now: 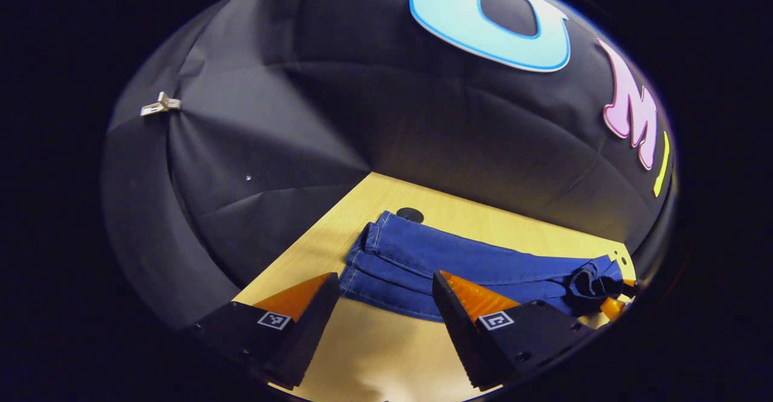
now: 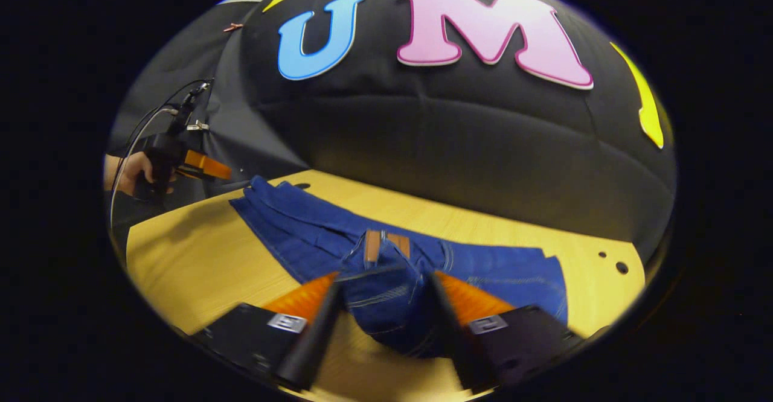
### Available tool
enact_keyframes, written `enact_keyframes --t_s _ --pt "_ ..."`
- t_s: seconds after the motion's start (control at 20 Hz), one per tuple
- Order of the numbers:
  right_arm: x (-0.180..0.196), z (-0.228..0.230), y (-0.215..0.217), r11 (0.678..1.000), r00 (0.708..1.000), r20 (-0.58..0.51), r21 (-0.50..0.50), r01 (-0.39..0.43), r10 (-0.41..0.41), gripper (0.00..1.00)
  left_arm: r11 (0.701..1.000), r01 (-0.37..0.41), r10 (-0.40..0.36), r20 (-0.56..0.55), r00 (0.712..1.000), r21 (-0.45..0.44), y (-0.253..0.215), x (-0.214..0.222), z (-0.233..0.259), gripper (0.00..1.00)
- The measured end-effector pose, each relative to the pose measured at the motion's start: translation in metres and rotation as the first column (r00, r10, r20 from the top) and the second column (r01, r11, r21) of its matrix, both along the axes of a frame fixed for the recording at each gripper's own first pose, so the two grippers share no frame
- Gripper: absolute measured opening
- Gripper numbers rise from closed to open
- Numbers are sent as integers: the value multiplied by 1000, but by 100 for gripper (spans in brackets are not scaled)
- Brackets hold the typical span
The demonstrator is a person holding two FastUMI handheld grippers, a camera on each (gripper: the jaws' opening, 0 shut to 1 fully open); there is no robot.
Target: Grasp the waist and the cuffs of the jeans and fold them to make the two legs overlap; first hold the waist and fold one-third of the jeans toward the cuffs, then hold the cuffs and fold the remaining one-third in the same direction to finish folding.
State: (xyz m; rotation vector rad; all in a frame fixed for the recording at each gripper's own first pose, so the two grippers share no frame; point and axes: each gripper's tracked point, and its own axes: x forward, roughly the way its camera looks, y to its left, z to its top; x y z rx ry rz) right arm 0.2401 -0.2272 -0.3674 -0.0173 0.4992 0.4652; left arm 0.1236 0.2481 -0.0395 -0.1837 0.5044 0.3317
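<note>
Blue jeans (image 1: 459,257) lie lengthwise on the wooden table (image 1: 386,341), the legs one over the other. Their cuffs (image 1: 369,239) are at the left end, just beyond my left gripper (image 1: 383,281), which is open and hovers over the near hem without touching cloth. In the right gripper view the waist with its tan patch (image 2: 380,242) is bunched up between the fingers of my right gripper (image 2: 383,281). Those fingers stand wide apart and blurred, so it is open around the waist. The left gripper (image 2: 205,166), held by a hand (image 2: 130,172), hangs near the cuffs (image 2: 259,188).
Black cloth walls close in the table at the back and the left. A black round cap (image 1: 409,214) sits in the tabletop behind the cuffs, and small holes (image 2: 621,267) show at the right end. Bare wood (image 2: 181,251) lies in front of the jeans.
</note>
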Motion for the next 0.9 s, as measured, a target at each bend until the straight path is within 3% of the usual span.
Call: enact_keyframes --t_s 0.05,0.15,0.3,0.55,0.65,0.75,0.9 --pt "-9 7 7 1000 1000 -10 22 18 -18 99 1000 9 -9 0 1000 -2 9 15 -6 97" --pt "-10 19 7 996 999 -15 78 50 -49 96 999 27 -28 -19 999 -38 22 41 -20 97" --pt "-15 41 -3 990 997 -15 120 80 -78 100 997 -1 -4 -53 999 -83 51 62 -40 96" --pt "-15 62 -40 980 988 2 127 152 -154 99 995 37 -50 -152 987 -87 54 66 -70 95" --pt "-16 56 -52 975 983 -23 131 181 -180 98 996 58 -68 -168 983 -67 54 69 -71 98" --pt "-17 43 -64 970 977 -60 118 212 -206 98 995 80 -91 -193 977 -63 50 67 -71 94" --pt "-22 33 -71 961 967 -107 129 243 -231 98 989 99 -120 -198 973 -110 34 67 -74 93"
